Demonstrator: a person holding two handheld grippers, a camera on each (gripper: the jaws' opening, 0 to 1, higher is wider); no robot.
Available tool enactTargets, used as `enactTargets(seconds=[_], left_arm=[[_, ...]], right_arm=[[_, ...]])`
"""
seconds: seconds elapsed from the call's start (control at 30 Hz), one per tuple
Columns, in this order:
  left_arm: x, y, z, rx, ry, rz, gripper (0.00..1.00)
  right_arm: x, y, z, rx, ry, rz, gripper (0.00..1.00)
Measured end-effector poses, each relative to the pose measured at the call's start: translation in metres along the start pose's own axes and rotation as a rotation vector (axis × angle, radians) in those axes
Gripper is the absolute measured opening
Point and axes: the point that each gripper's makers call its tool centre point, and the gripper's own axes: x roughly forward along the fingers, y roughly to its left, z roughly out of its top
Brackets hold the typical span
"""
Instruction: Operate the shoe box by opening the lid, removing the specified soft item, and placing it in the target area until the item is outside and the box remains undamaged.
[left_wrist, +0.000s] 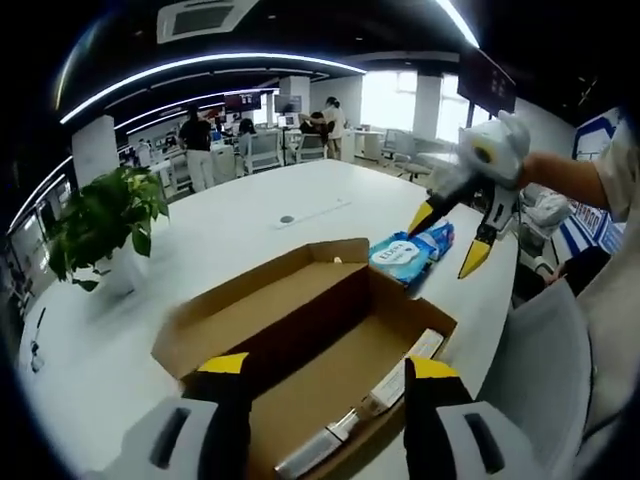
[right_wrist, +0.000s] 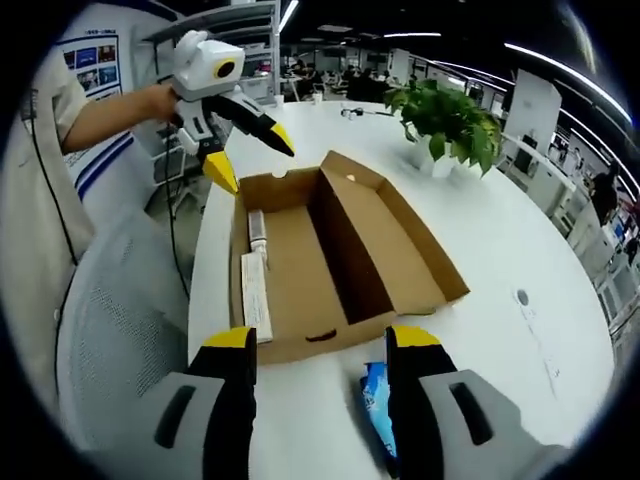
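Observation:
The brown cardboard shoe box (left_wrist: 300, 325) lies open on the white table (left_wrist: 230, 220), its lid (left_wrist: 250, 305) folded flat to one side. Flat white packets (left_wrist: 395, 382) rest along one inner wall. My left gripper (left_wrist: 328, 370) is open at the box's near edge. A blue soft pack (left_wrist: 410, 252) lies on the table just past the box. My right gripper (left_wrist: 450, 238) hovers open over it. In the right gripper view, the pack (right_wrist: 378, 400) lies low between the open right gripper (right_wrist: 320, 340) jaws, the box (right_wrist: 300, 265) is ahead, and the left gripper (right_wrist: 250, 158) is beyond it.
A potted green plant (left_wrist: 105, 215) (right_wrist: 445, 120) stands on the table beside the lid side. A grey mesh chair (left_wrist: 545, 370) (right_wrist: 110, 330) sits at the table edge by the person. Desks and people fill the far office.

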Motion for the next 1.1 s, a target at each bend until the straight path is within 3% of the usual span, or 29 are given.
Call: enactTargets(seconds=[0.2,0.33,0.7,0.93,1.1], left_arm=[[-0.018,-0.005,-0.013,-0.001,-0.039,-0.022,0.66],[-0.025,-0.001,-0.022,-0.019,-0.057,-0.022,0.74],[-0.047,0.007,-0.030,-0.068,-0.139,0.001,0.89],[-0.056,0.014,-0.045,-0.103,-0.147,0.029,0.94],[-0.061,0.016,-0.053,-0.125,-0.154,0.044,0.98]], right_arm=[[0.021,0.009,0.004,-0.031,0.029,0.063,0.49],[0.036,0.015,0.004,-0.069,0.055,0.110,0.48],[0.069,0.031,-0.001,-0.114,0.144,0.217,0.44],[0.088,0.038,-0.008,-0.137,0.215,0.264,0.40],[0.097,0.044,-0.007,-0.098,0.238,0.313,0.41]])
